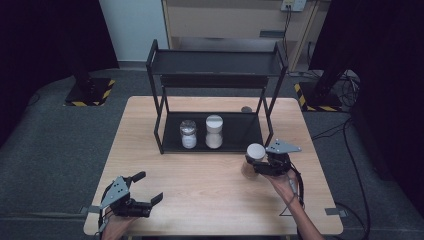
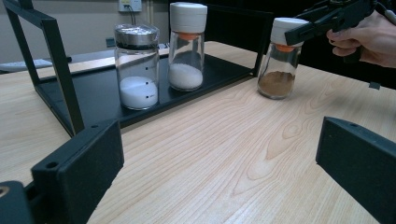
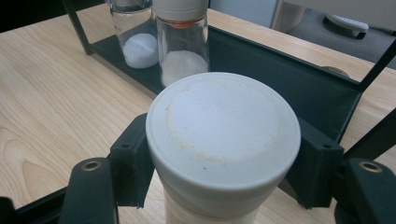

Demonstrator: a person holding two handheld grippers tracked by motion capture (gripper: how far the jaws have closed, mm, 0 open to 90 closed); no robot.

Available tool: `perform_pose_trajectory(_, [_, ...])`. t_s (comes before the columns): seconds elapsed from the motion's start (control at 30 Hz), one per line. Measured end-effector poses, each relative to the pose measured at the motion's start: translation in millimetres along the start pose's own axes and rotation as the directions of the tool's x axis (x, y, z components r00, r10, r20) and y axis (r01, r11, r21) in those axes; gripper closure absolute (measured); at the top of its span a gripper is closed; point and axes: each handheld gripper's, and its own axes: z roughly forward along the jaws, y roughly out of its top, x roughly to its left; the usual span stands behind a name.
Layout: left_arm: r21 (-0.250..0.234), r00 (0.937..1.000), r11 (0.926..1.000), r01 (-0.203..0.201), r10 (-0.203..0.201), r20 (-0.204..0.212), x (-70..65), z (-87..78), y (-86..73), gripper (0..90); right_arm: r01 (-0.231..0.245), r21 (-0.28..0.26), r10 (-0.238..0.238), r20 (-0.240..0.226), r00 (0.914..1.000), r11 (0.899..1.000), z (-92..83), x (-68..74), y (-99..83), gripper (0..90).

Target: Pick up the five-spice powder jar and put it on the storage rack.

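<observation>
1. No text, label, brand or number can be read in any view.
2. The only sign-like markings are yellow-and-black hazard stripes on the floor stand base at far left and on the other stand base at far right, beyond the table; they carry no words.
</observation>
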Motion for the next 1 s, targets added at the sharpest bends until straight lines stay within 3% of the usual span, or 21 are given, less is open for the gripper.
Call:
perform_pose_trajectory(0.23, [0.0,1.0,1.0,0.0,0.0,0.001,0.2,0.1,0.0,0.1,0.0,-0.003,0.0,-0.015,0.9999,1.0,3.5,1.0,10.1,34.1])
perform_pose_trajectory(0.4, [0.001,1.0,1.0,0.0,0.0,0.001,0.3,-0.1,0.0,0.2,0.016,-0.002,-0.016,-0.024,0.9996,1.0,6.8,1.7,24.8,34.2])
perform_pose_trajectory(0.7, [0.001,1.0,1.0,0.0,0.0,0.004,0.7,0.2,0.0,0.2,0.005,-0.01,-0.005,-0.031,0.9995,1.0,14.8,-1.1,47.7,34.1])
perform_pose_trajectory(0.87, [0.001,1.0,1.0,0.002,-0.002,0.004,1.0,0.2,-0.3,0.2,0.015,-0.004,-0.015,-0.013,0.9998,1.0,20.6,-1.1,60.8,34.1])
perform_pose_trajectory(1.0, [0.001,1.0,1.0,0.004,-0.004,0.005,1.5,0.6,-0.4,0.2,-0.008,-0.002,0.008,0.001,1.0,1.0,25.3,-2.1,68.2,34.1])
